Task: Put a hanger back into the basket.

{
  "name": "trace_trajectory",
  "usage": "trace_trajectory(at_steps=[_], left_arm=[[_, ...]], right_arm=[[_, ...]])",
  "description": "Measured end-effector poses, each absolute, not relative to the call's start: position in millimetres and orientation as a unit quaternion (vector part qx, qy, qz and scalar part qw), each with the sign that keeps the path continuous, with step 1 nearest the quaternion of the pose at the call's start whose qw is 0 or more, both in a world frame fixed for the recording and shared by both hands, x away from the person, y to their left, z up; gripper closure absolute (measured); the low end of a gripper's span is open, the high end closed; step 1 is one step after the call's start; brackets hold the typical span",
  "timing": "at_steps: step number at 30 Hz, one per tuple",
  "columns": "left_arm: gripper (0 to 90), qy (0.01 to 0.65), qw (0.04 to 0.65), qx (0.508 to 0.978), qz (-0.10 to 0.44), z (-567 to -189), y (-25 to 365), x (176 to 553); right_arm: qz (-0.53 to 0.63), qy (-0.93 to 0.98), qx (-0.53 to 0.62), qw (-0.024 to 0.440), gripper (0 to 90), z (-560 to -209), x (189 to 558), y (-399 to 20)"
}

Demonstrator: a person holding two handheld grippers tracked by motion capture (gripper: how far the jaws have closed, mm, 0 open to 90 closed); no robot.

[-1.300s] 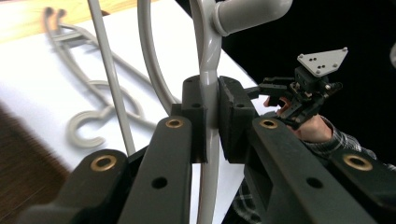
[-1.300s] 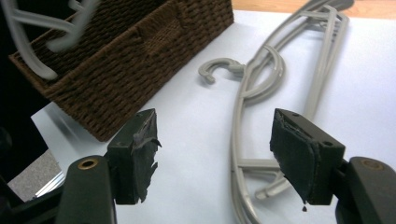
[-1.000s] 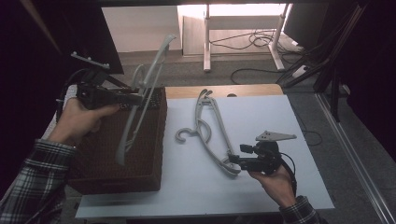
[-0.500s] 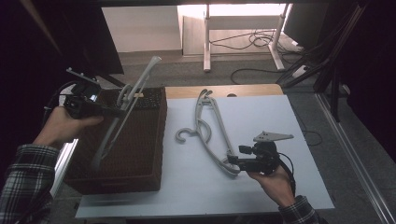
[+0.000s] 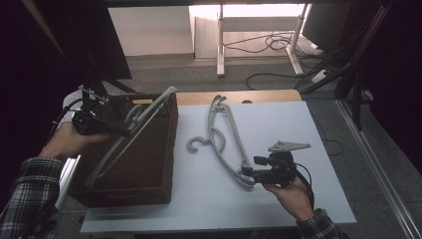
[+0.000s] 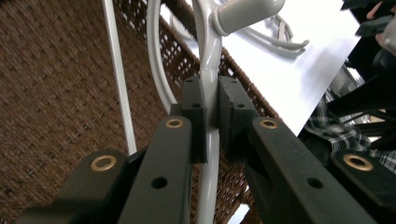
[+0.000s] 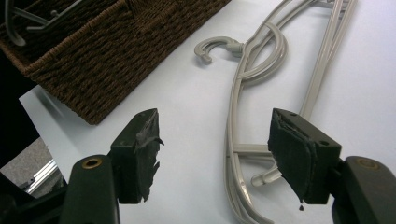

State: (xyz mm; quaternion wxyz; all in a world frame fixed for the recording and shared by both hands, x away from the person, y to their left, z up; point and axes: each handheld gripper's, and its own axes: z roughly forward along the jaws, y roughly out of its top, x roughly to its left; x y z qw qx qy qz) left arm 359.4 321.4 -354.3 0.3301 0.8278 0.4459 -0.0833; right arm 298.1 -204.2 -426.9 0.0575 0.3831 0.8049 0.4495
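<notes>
Hanger (image 5: 130,133) clamped by left gripper (image 6: 211,116) over basket (image 5: 154,169); right gripper (image 5: 247,174) gapes, seemingly empty, on white table (image 5: 278,119); grey floor (image 5: 164,74) beyond.

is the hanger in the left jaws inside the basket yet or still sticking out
Partly in. The hanger, clamped in the left gripper, slants with its lower end inside the wicker basket and its upper end poking above the rim.

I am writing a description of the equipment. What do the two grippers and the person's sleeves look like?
Both grippers are black. The left gripper has flat jaw links with brass-coloured rivets and blocky pads. The right gripper carries a grey three-cornered plate on top and a black cable behind; its pads look frayed. The sleeves are plaid, dark and light checked.
</notes>
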Motion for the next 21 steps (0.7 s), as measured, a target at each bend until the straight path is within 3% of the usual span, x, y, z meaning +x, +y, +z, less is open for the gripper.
trace_trajectory(at_steps=[16,17,20,21], left_arm=[[82.5,0.479,0.347,0.801,-0.093,-380,346,359],[81.0,0.485,0.346,0.798,-0.087,-383,348,360],[62.8,0.506,0.355,0.786,-0.029,-387,354,360],[62.8,0.511,0.360,0.781,-0.016,-386,357,360]], right_arm=[[0.446,0.807,0.382,0.056,34.3,-428,298,-202],[0.446,0.808,0.382,0.057,34.3,-428,298,-202],[0.447,0.807,0.381,0.059,34.3,-427,298,-202],[0.447,0.807,0.381,0.059,34.3,-427,298,-202]])
